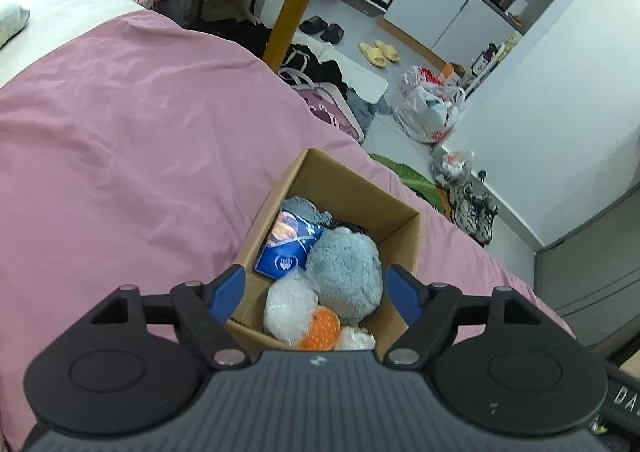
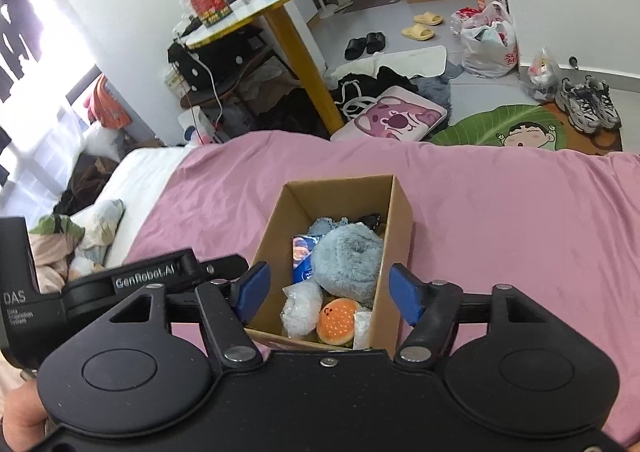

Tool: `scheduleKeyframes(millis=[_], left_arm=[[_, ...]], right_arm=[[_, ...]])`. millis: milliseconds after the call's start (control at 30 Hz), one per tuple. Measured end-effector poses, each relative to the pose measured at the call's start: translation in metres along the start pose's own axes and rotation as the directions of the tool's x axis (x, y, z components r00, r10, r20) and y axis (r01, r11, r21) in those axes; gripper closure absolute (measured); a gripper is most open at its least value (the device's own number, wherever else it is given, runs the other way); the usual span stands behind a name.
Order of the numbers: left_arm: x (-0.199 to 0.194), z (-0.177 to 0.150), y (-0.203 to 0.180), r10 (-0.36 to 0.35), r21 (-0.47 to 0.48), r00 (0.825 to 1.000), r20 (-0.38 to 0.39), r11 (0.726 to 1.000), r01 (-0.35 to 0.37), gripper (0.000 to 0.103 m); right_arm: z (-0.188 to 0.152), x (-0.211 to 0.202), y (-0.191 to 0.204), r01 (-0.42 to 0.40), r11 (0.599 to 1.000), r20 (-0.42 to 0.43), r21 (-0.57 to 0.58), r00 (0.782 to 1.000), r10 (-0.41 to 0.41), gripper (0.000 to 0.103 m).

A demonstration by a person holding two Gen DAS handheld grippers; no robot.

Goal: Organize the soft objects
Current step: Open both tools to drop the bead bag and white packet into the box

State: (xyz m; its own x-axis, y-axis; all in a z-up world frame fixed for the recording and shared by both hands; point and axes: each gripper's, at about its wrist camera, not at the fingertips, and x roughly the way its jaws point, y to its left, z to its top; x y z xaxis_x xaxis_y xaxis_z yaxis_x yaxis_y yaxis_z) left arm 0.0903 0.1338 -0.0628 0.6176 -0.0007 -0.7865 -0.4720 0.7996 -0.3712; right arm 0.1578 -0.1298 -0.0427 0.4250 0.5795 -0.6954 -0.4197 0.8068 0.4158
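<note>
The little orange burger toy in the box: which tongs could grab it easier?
Probably the right tongs: the orange burger-shaped plush toy shows whole between them. Under the left tongs it is half hidden. Both are open.

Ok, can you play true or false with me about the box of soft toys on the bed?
1. The cardboard box sits on a pink bed cover. True.
2. The fluffy grey-blue toy lies on the floor. False: it is inside the box.
3. The left gripper is squeezing the burger toy. False: it is open and holds nothing; the burger toy lies in the box.
4. The right gripper is open. True.
5. A blue packet is in the box beside the grey-blue toy. True.
6. The box is closed with a lid. False: its top is open.
</note>
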Motion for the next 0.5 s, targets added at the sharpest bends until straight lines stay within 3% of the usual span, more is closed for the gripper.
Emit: scheduleKeyframes(millis=[267, 500], left_arm=[[-0.024, 0.001, -0.021, -0.007, 0.082, 1.0, 0.009, 0.997, 0.006, 0.018], [-0.047, -0.002, -0.042, -0.007, 0.157, 1.0, 0.02, 0.988, 0.004, 0.014]], right_arm=[[0.004, -0.029, -0.002, 0.025, 1.0, 0.06, 0.001, 0.998, -0.025, 0.009], [0.005, -0.061, -0.015, 0.063, 0.998, 0.124, 0.011, 0.99, -0.064, 0.0]])
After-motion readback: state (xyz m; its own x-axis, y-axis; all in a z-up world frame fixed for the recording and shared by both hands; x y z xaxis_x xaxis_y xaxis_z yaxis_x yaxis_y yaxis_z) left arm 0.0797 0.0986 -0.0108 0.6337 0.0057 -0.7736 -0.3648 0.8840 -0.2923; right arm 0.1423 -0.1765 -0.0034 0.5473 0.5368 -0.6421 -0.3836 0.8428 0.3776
